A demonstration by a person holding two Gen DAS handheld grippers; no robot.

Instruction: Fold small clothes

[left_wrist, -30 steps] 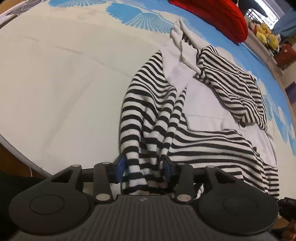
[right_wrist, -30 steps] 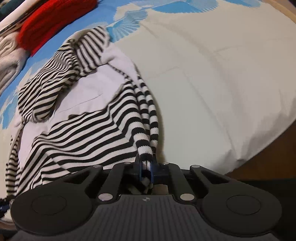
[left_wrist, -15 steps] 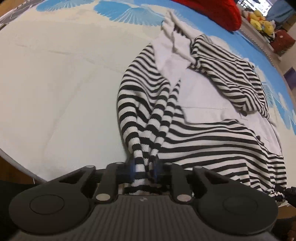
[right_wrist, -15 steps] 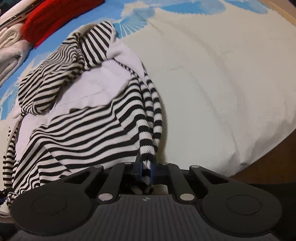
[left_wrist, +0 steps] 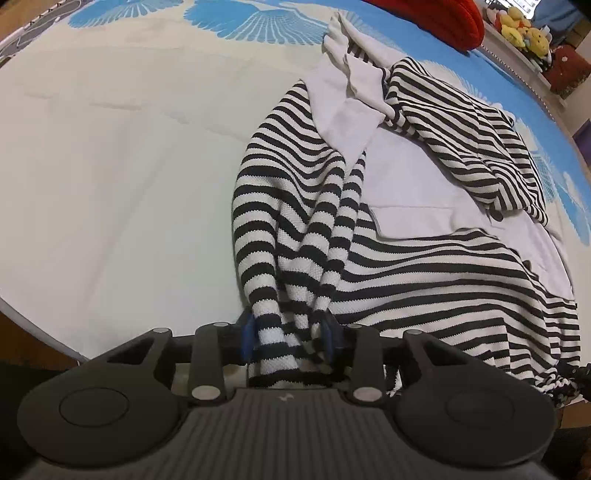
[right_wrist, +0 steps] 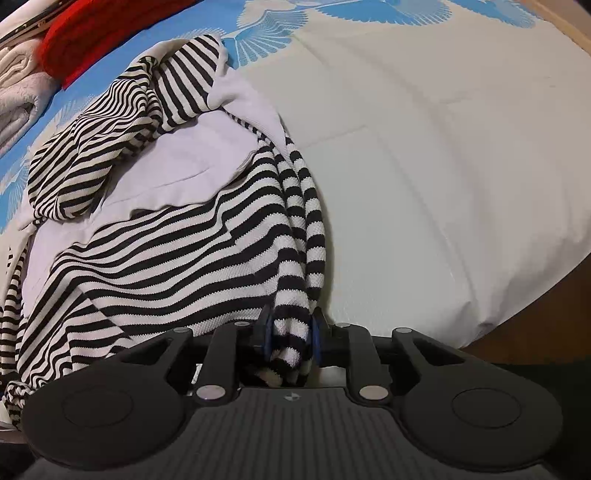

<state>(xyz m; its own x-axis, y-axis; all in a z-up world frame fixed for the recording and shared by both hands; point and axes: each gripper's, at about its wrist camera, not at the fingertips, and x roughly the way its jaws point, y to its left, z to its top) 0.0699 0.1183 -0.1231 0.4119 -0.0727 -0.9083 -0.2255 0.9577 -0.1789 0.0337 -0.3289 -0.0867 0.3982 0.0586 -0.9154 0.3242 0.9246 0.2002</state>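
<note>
Left gripper [left_wrist: 290, 338]: my jaws are opening, blue pads on either side of a bunched fold of the striped garment [left_wrist: 424, 280]. Cloth fills the gap and seems to touch both pads, but I can't tell how hard they press. Call it a loose hold on the hem.

Right gripper [right_wrist: 291, 339]: jaws opening too, narrower gap. A gathered rope of the same striped garment [right_wrist: 177, 266] sits between the pads and hangs down through them toward the camera. Contact on both sides from what I see.

Outward from the fingers: from each gripper a twisted ridge of fabric runs up and away, so the near edge looks lifted while the rest lies on the bed. The garment is black-and-white striped knit with white panels [left_wrist: 406, 192] showing mid-body, and a crumpled striped part [left_wrist: 480, 147] piled at the far end.

It lies on a cream bedcover [left_wrist: 110, 166] with a blue fan print [left_wrist: 266, 22] along the far side. A red cushion [right_wrist: 96, 33] sits beyond the garment, folded grey-white cloth [right_wrist: 18, 92] next to it in the right view. Yellow plush toys [left_wrist: 524, 29] on a ledge, far right of the left view.
</note>
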